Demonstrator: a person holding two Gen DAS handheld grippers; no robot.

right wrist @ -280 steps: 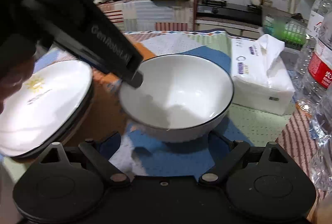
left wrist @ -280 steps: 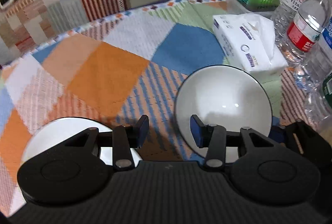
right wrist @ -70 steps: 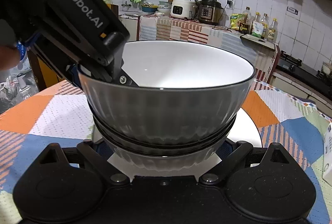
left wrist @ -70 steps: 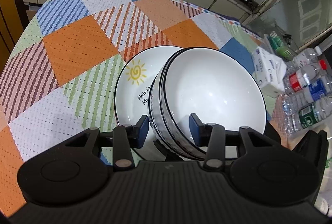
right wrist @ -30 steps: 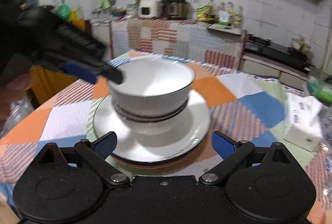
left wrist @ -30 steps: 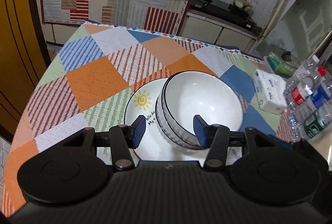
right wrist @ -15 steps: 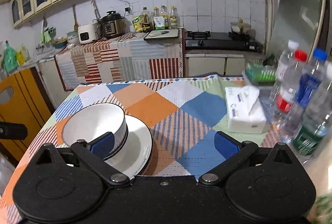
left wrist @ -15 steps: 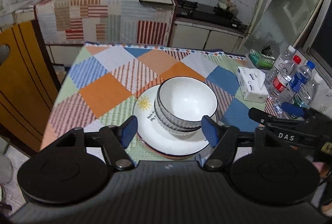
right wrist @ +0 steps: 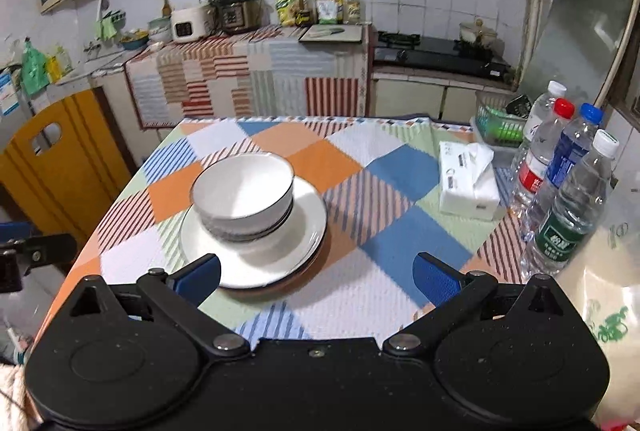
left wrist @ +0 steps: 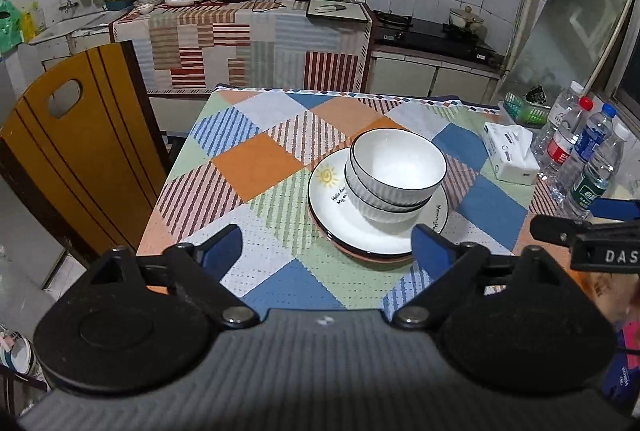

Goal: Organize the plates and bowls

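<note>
- Two white ribbed bowls (left wrist: 394,177) with thin dark rims sit nested, one inside the other, on top of a stack of white plates (left wrist: 340,219). The top plate has a little yellow sun and some black lettering on it.
- That whole pile sits on the surface (left wrist: 256,167), which wears a patchwork cloth of orange, blue, green and striped squares. In the left wrist view the pile is a bit right of the middle.
- Left hand-held gripper (left wrist: 326,245): blue-padded fingers spread wide, nothing between them, well back from the dishes over the near edge. Its jaws have just been opening.
- Right hand-held gripper (right wrist: 316,275): fingers also wide apart and empty, not touching the plates. In the right wrist view its left pad just overlaps the near plate rim. Its tip pokes into the left wrist view from the right.
- Off to the right of the dishes there's a white tissue pack (right wrist: 468,183), then a bunch of water bottles (right wrist: 568,199) along the edge, and a green basket (left wrist: 522,111) behind them.
- A yellow-brown chair back (left wrist: 76,147) stands at the left side of the surface.
- The right wrist view is slightly blurred around the bowls.
</note>
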